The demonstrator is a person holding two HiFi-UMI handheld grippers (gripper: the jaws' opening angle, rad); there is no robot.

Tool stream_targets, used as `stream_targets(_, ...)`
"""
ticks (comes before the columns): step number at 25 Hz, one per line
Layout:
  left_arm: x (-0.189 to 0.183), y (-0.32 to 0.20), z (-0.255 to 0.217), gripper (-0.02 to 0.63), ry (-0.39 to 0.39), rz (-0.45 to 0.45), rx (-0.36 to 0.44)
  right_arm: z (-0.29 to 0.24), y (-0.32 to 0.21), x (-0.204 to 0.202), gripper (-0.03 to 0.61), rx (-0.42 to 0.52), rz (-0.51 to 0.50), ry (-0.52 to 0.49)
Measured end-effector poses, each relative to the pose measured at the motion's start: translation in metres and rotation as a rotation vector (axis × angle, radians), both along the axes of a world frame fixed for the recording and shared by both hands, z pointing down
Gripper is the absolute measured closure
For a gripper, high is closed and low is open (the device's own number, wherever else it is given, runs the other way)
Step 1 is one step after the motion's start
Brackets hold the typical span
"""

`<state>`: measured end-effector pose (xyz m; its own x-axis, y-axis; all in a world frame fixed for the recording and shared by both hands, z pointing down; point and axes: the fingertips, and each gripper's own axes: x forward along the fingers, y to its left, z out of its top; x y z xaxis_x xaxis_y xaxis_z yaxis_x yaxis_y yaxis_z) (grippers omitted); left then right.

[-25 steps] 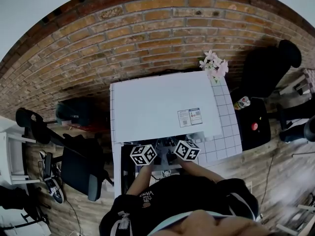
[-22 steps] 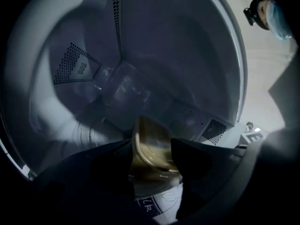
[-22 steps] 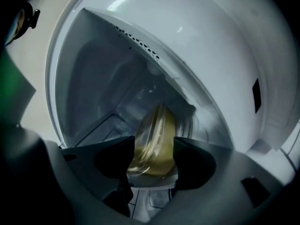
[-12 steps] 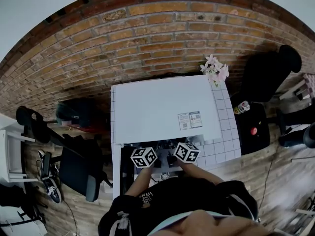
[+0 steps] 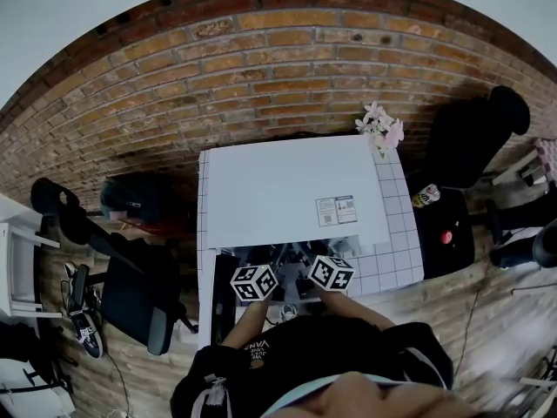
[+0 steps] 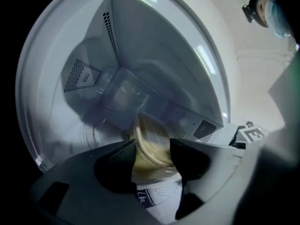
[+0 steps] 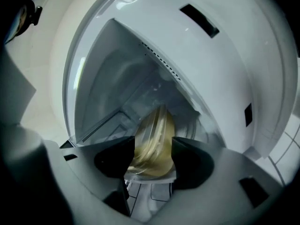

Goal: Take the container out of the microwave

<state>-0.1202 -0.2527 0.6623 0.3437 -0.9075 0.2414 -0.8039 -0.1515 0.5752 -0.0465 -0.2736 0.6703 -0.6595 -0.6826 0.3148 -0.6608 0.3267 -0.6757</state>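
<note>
The white microwave [image 5: 287, 190] stands on a tiled counter, and both grippers reach into its front opening. A clear container [image 6: 151, 154] with yellowish contents sits at the mouth of the cavity. My left gripper [image 6: 152, 146] has the container between its jaws, which are closing, their tips right at its sides. My right gripper [image 7: 153, 146] has its pads against both sides of the same container [image 7: 152, 137]. In the head view I see only the two marker cubes, left [image 5: 254, 283] and right [image 5: 331, 273]. The fingertips and container are hidden there.
The white tiled counter [image 5: 402, 249] runs to the microwave's right, with pink flowers [image 5: 380, 124] at its back corner. A can [image 5: 426, 196] stands on a black unit [image 5: 446, 233] further right. A black chair [image 5: 144, 294] is at the left. A brick wall stands behind.
In the head view both marker cubes sit slightly lower and more of the microwave's opening shows above them. The camera itself has shifted a little.
</note>
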Motion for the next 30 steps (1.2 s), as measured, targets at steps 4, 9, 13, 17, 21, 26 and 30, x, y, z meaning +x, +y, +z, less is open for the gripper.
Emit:
stream_targets(4,0.001,0.007,-0.003,0.377,0.004,0.003,0.007,-0.004,0.005,0.001,0.344,0.009,0.003,0.001)
stream_targets(9,0.001,0.018,-0.008,0.379,0.0,0.016,0.012,-0.007,0.017,0.002,0.344,0.009,0.003,0.005)
stream_targets(13,0.003,0.028,-0.011,0.38,-0.005,0.026,0.013,-0.011,0.027,0.003,0.344,0.014,0.015,0.002)
stream_targets(17,0.003,0.04,-0.013,0.38,-0.004,0.029,0.017,-0.013,0.038,0.004,0.344,0.019,0.031,0.0)
stream_targets(21,0.003,0.051,-0.014,0.38,-0.01,0.045,0.019,-0.014,0.049,0.005,0.344,0.021,0.047,-0.003)
stream_targets(26,0.002,0.058,-0.016,0.38,-0.004,0.053,0.024,-0.017,0.057,0.004,0.344,0.023,0.057,-0.004)
stream_targets(30,0.003,0.062,-0.018,0.38,0.002,0.059,0.031,-0.019,0.06,0.005,0.344,0.028,0.059,-0.001)
